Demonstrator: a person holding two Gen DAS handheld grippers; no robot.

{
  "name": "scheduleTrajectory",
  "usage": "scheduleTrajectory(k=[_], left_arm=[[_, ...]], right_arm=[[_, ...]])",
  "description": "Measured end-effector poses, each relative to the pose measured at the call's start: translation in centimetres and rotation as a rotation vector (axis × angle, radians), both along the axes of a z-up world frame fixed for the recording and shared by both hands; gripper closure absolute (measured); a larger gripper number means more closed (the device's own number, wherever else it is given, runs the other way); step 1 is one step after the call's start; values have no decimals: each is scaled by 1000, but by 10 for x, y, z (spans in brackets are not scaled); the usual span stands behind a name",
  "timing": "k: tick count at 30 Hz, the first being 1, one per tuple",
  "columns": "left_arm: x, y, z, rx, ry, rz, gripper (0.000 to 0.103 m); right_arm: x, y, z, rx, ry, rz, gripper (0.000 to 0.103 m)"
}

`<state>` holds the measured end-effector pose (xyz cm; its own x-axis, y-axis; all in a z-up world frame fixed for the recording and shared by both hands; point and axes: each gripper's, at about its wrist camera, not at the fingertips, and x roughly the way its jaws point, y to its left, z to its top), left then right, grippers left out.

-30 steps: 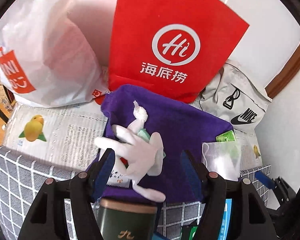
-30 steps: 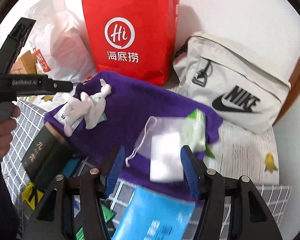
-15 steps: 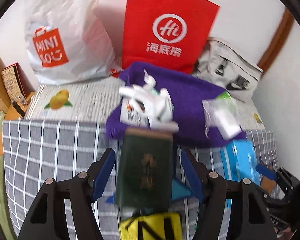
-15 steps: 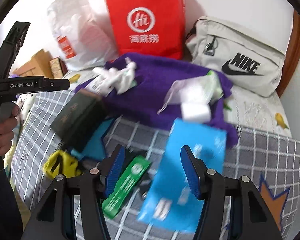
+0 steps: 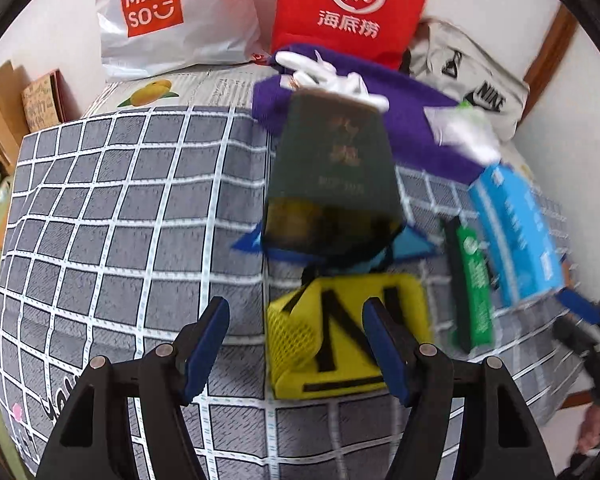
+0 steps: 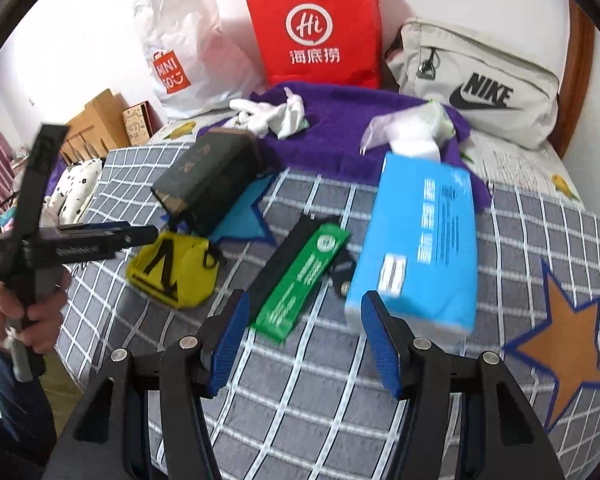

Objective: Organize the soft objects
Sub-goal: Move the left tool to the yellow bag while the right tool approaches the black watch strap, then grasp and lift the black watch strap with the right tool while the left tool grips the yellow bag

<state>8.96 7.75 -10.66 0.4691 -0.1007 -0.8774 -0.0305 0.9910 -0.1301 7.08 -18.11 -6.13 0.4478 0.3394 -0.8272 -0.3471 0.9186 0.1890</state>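
A purple towel lies at the back of the bed, with a white glove and a clear pouch on it. In front lie a dark green box, a yellow mesh pouch, a green strip pack and a blue tissue pack. My left gripper is open and empty, just in front of the yellow pouch. My right gripper is open and empty, above the blanket near the green pack and blue pack.
A grey checked blanket covers the bed. A white Miniso bag, a red paper bag and a grey Nike bag stand along the back wall. Cardboard boxes sit at the left.
Both grippers have pulled back from the purple towel toward the near side of the bed. The glove and clear pouch now lie far ahead; the yellow pouch, green pack and blue pack came into view.
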Motion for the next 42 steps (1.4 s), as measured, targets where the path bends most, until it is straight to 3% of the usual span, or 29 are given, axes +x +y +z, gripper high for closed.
scheduleTrajectory(k=[3, 7, 8, 13, 15, 21, 26, 31, 39, 42], left_arm=[[-4, -1, -11, 15, -19, 10, 38], [-9, -2, -21, 1, -59, -23, 56], [-9, -3, -21, 6, -66, -31, 65], [-13, 10, -15, -49, -93, -21, 80], [-19, 19, -11, -88, -100, -20, 80], [-24, 19, -14, -60, -110, -31, 80], [-22, 15, -22, -46, -113, -35, 78], [-23, 20, -25, -83, -120, -34, 76], [-23, 22, -25, -107, -126, -23, 76], [-26, 24, -25, -110, -127, -26, 76]], right_arm=[[-10, -3, -6, 1, 9, -2, 45], [-19, -7, -16, -14, 27, -20, 45], [-21, -8, -18, -10, 32, -23, 45], [-23, -5, -24, -2, 40, -30, 45], [-22, 0, -24, 8, 38, -23, 45], [-16, 27, -30, 20, 33, 19, 45], [0, 42, -46, 18, 62, -5, 45], [10, 47, -47, 75, 41, -42, 45], [34, 73, -63, -60, -10, -37, 50], [31, 79, -66, -121, -77, -19, 60]])
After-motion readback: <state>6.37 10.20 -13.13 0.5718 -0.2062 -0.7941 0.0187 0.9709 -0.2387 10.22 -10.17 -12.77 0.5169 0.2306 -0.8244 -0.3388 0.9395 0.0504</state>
